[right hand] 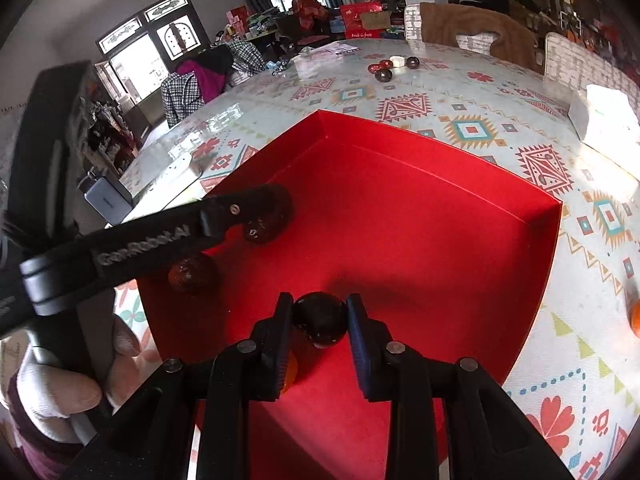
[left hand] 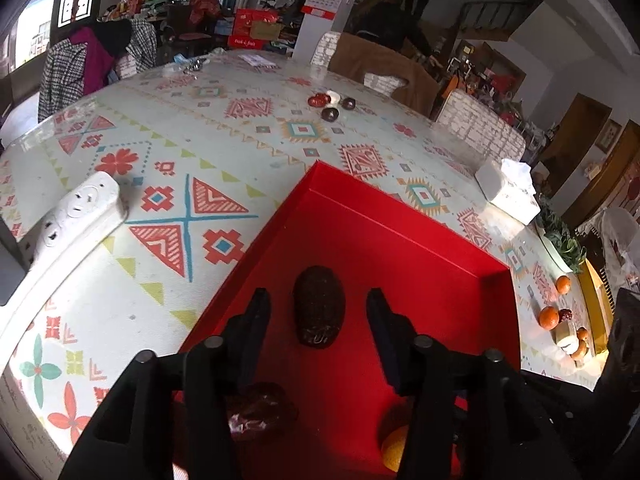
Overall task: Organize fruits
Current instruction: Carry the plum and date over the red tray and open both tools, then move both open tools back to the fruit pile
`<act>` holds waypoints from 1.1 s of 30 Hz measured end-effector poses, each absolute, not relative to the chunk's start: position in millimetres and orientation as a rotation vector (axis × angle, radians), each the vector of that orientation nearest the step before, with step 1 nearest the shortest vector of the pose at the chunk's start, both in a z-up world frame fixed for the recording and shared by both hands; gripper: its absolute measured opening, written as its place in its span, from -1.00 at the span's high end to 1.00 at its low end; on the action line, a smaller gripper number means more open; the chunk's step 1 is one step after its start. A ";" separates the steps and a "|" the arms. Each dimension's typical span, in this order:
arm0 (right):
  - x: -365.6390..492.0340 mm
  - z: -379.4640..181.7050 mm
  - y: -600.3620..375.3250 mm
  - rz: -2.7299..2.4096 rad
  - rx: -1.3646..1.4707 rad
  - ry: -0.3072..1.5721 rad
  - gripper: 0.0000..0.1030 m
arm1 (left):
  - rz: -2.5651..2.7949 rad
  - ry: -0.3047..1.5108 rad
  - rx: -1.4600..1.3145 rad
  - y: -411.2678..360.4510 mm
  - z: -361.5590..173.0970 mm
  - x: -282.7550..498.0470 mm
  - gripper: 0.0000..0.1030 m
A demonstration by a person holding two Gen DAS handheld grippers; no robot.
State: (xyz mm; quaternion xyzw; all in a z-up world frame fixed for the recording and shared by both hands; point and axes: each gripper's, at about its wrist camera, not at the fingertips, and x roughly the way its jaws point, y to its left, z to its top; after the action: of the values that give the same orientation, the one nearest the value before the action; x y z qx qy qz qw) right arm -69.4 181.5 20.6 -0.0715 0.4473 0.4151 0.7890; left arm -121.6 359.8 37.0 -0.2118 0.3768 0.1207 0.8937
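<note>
The table [left hand: 168, 148], under a patterned cloth, carries everything. The biggest thing on it is the red box [left hand: 400, 216], shallow and open-topped, set near the table's near edge with one corner pointing toward the far side — a handy place, I judge, since both hands reach into it without stretching. A white power strip [left hand: 76, 212] lies by the table's left edge, and a white tissue pack [left hand: 508, 188] sits toward the right edge.

Loose fruit waits in two groups: some dark and red pieces [left hand: 332, 104] near the far edge, and a few oranges [left hand: 550, 316] at the right edge, well apart from the box. So the sorting looks only partly done.

Inside the box, the left gripper [left hand: 318, 312] hangs over a dark wrinkled fruit [left hand: 319, 306] lying on the floor by the left wall. Its fingers stand apart on either side, not touching the fruit — which looks set down and free. A second dark red fruit [left hand: 260, 408] lies closer to the near-left corner, partly behind a finger.

The right gripper [right hand: 319, 320] has a small round dark fruit [right hand: 320, 318] clamped between its pads, low over the near part of the box floor, likely about to place it. An orange piece [right hand: 290, 368] shows just behind its left finger.
</note>
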 end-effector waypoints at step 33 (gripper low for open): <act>-93.4 48.3 -26.2 0.690 0.111 0.848 -0.33 | 0.379 0.580 0.038 173.0 114.5 -193.3 -0.71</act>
State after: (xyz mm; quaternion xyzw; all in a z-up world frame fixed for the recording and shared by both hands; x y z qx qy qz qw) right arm -93.4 -26.2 48.3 0.0527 0.4030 0.3279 0.8528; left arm -193.3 173.0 114.5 0.0187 0.2843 0.1856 0.9404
